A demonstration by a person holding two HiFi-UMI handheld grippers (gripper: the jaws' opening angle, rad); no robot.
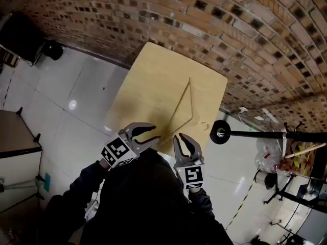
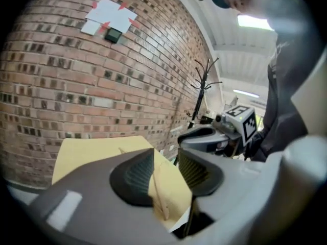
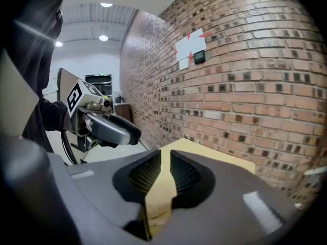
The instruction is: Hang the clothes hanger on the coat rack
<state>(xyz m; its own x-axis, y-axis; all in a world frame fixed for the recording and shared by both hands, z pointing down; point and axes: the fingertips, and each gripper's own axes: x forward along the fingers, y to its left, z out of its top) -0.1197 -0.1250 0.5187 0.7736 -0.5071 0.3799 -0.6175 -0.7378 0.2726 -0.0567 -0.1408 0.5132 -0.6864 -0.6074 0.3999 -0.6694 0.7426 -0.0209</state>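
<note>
Left tongs (image 1: 153, 133) stand spread and empty; right tongs (image 1: 180, 137) are pressed together on nothing. Just beyond both, the wooden hanger (image 1: 190, 98) lies flat on the table (image 1: 148, 75). It looks light, stiff and smooth, so pinch it near the hook. The coat rack (image 1: 265, 135) stands beyond the right tongs.

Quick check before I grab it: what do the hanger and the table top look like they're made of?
Hanger: looks like pale bare wood, with thin matte bars and a light, metal-looking hook. Table: light wood or wood-look laminate with a smooth, even surface; I cannot tell which.
</note>
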